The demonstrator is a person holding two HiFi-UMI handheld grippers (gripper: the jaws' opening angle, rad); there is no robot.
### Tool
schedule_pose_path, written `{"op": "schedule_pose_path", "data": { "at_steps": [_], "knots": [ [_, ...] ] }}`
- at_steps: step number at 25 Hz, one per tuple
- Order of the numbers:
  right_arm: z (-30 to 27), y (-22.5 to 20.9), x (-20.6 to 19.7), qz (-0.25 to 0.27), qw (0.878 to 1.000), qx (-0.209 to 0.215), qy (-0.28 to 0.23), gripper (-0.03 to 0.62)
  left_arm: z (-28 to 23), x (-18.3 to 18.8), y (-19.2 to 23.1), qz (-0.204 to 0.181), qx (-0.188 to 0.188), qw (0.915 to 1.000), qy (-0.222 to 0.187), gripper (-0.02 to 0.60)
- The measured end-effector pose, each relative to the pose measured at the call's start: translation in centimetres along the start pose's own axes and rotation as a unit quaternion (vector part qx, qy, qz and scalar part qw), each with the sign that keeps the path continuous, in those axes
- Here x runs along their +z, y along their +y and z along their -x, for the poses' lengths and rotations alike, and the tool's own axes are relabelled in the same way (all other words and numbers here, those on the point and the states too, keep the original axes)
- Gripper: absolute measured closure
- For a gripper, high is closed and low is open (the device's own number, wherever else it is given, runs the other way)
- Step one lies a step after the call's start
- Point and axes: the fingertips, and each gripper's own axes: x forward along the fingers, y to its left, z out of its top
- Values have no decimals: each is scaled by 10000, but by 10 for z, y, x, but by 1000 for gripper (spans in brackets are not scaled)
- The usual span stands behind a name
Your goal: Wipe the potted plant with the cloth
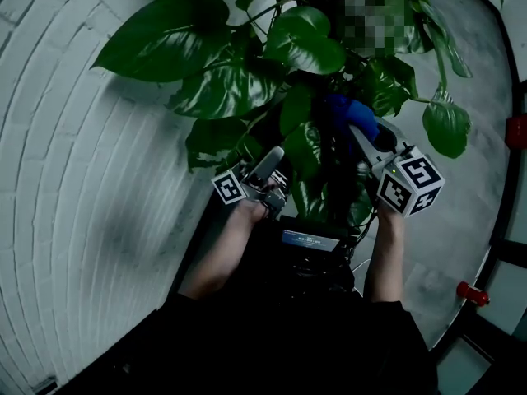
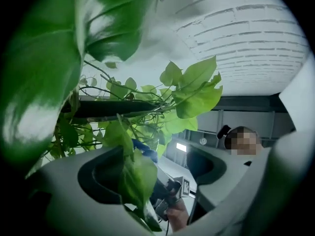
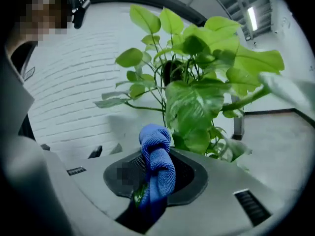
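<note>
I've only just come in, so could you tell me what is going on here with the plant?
A person is working on a leafy plant with a gripper in each hand. The right gripper is shut on a bunched blue cloth, held in among the leaves. The left gripper has its jaws apart, with one leaf hanging between them. Whether the cloth touches a leaf right now is hard to tell.

The soft blue cloth (image 3: 157, 163) is bunched into a twisted lump. It sticks up from the pinched jaws of the right gripper (image 1: 366, 130), close to the leaves. The green potted plant (image 1: 239, 64) has big, shiny leaves on thin stems, spreading wide.
</note>
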Motion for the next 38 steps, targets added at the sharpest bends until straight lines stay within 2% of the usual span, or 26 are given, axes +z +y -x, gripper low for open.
{"op": "schedule_pose_path", "data": {
  "at_steps": [4,9,15,18,20,24,29,31,32,34,36,38],
  "knots": [
    [-31,21,-39,-267,9973,395,552,473,-3,0,-4,218,-211,9994,-166,184],
    [-44,63,-58,-366,9922,912,768,473,0,6,-11,348,-354,9983,-316,184],
    [-43,108,-64,91,9868,1255,1021,473,3,8,-15,249,-352,9987,-269,184],
    [-44,136,-70,306,9801,1547,1202,473,4,8,-17,205,-378,9988,-229,184],
    [-42,150,-74,274,9753,1783,1273,473,5,10,-19,214,-411,9986,-267,185],
    [-34,156,-68,-425,9656,2315,1103,474,7,12,-20,257,-451,9981,-322,184],
    [-7,139,-30,-1580,9451,2858,109,474,5,7,-19,359,-487,9978,-283,184],
    [7,121,-8,-1750,9426,2817,-401,474,6,5,-19,389,-482,9977,-264,184],
    [14,109,3,-1737,9453,2687,-633,474,7,3,-20,403,-486,9977,-238,184],
    [29,82,17,-1529,9585,2221,-928,473,6,-5,-26,416,-516,9977,-134,184],
    [41,57,24,-1248,9721,1717,-1003,473,5,-15,-34,353,-540,9979,36,184],
    [52,40,26,-1104,9779,1444,-1035,473,4,-26,-43,230,-543,9980,224,183]
  ]
}}
